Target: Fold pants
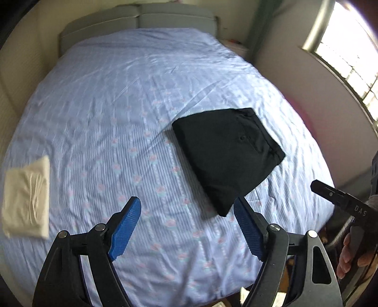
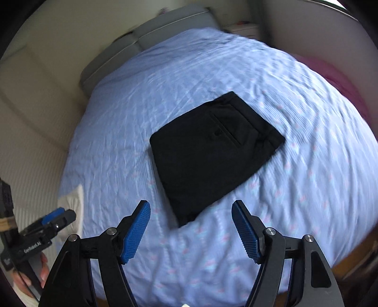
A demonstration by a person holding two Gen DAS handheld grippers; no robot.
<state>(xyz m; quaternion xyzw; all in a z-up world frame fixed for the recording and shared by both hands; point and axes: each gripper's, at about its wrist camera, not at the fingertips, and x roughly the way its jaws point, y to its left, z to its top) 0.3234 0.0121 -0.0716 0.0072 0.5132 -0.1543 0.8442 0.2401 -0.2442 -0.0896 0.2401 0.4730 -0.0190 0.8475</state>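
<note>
Black pants [image 1: 226, 155] lie folded into a compact square on the blue striped bedspread [image 1: 118, 106], back pocket with its button facing up. In the right wrist view the same pants [image 2: 212, 155] sit in the middle of the bed. My left gripper [image 1: 187, 207] hangs above the bed near its front edge, open, with nothing between its blue pads [image 1: 125, 229]. My right gripper [image 2: 191, 210] is also open and empty, raised above and short of the pants' near corner. Each gripper shows at the edge of the other's view, held in a hand [image 1: 347, 257].
A folded cream-white cloth [image 1: 26, 200] lies at the left edge of the bed. A grey headboard [image 1: 141, 19] stands at the far end. A bright window [image 1: 349, 47] is in the right wall, and pink fabric [image 2: 340, 80] lies beside the bed on the right.
</note>
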